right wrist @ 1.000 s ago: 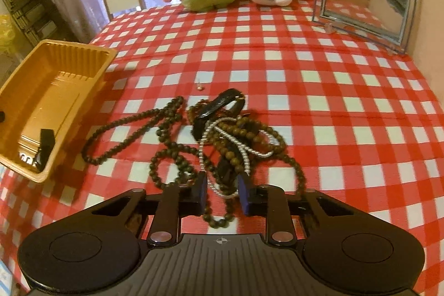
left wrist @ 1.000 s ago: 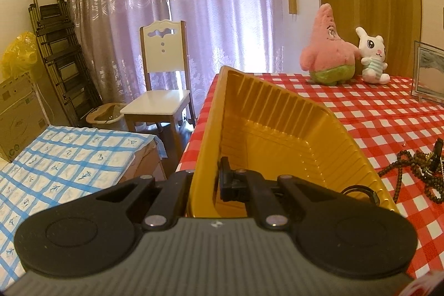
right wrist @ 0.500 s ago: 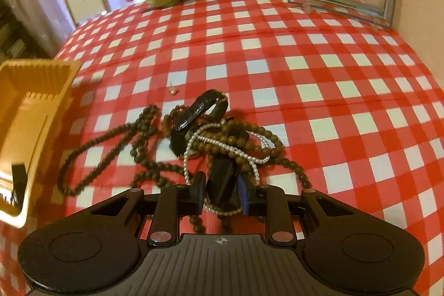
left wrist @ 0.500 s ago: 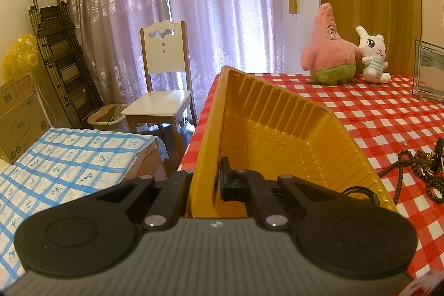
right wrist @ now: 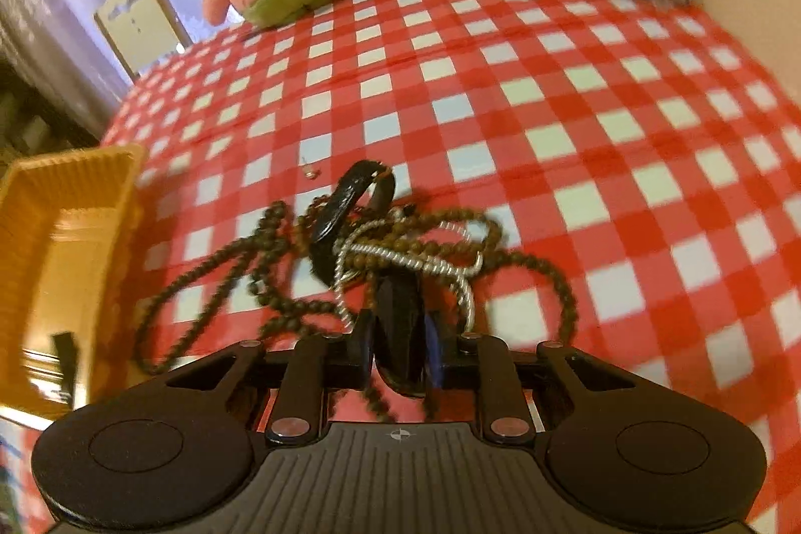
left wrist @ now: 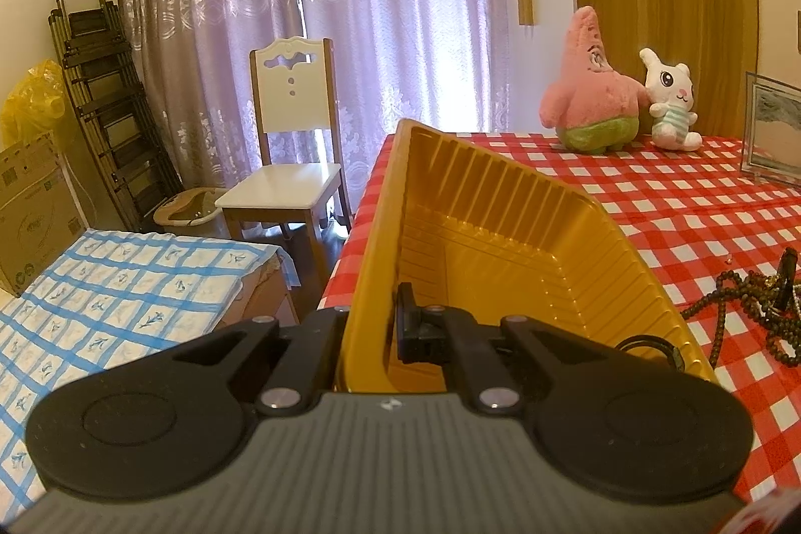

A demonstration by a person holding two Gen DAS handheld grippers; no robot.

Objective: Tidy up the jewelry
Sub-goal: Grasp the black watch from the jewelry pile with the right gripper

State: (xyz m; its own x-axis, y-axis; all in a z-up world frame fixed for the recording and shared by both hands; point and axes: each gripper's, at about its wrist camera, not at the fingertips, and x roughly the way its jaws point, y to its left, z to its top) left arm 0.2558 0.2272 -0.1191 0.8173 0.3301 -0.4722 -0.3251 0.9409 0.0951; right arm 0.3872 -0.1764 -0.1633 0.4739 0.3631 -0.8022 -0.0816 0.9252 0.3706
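While printing stays illegible, left tongs [left wrist: 370,324] clamping yellow tray [left wrist: 480,203]; right tongs [right wrist: 400,334] seemingly pinching black bracelet [right wrist: 395,329].

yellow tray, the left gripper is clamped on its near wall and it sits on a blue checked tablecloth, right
Not quite. The left gripper is clamped on the near wall of the yellow tray, but the tablecloth is red and white checked, as the left wrist view shows.
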